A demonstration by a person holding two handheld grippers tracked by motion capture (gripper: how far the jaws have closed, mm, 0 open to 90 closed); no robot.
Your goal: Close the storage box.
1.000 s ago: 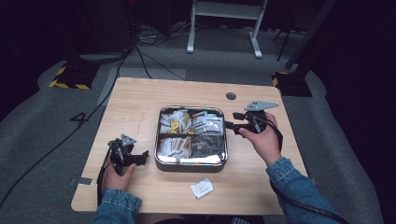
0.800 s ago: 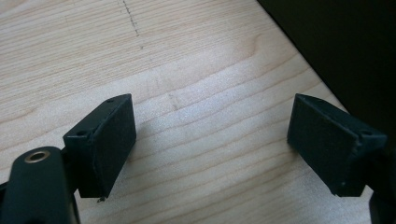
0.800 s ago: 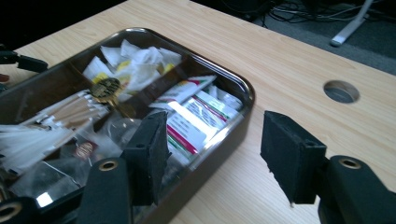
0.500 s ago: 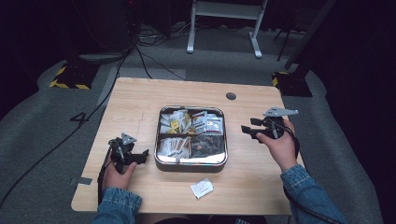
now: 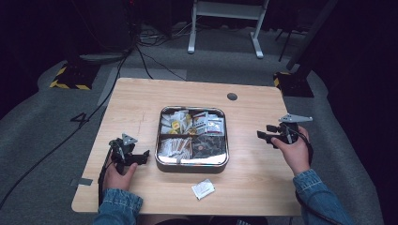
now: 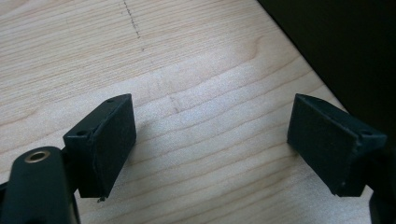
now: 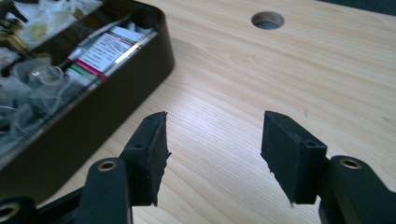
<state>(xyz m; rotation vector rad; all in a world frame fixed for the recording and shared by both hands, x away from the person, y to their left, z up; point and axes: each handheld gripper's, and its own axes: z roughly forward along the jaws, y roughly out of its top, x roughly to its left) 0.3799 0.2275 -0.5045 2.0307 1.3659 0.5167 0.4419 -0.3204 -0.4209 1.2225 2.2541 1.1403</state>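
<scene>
A square metal tin (image 5: 191, 165) sits mid-table, divided into compartments full of tea bags and small packets (image 5: 200, 123). My left gripper (image 5: 143, 156) rests on the wood to the left of the tin, jaws wide open over bare tabletop (image 6: 210, 154). My right gripper (image 5: 261, 136) is held to the right of the tin, open and empty, pointing toward it. In the right gripper view the tin's dark wall (image 7: 102, 116) lies to the left of the gripper (image 7: 212, 158). A single white packet (image 5: 203, 189) lies on the table in front of the tin.
A round cable hole (image 5: 232, 96) is in the table behind the tin, and it appears as the cable hole (image 7: 267, 20) in the right gripper view. The table edge (image 6: 299, 51) drops to dark floor close beside the left gripper. A white stand (image 5: 225, 18) and cables lie beyond the table.
My right gripper has drawn back to the right, away from the tin's right rim, and come down nearer the table. The left gripper has not moved.
</scene>
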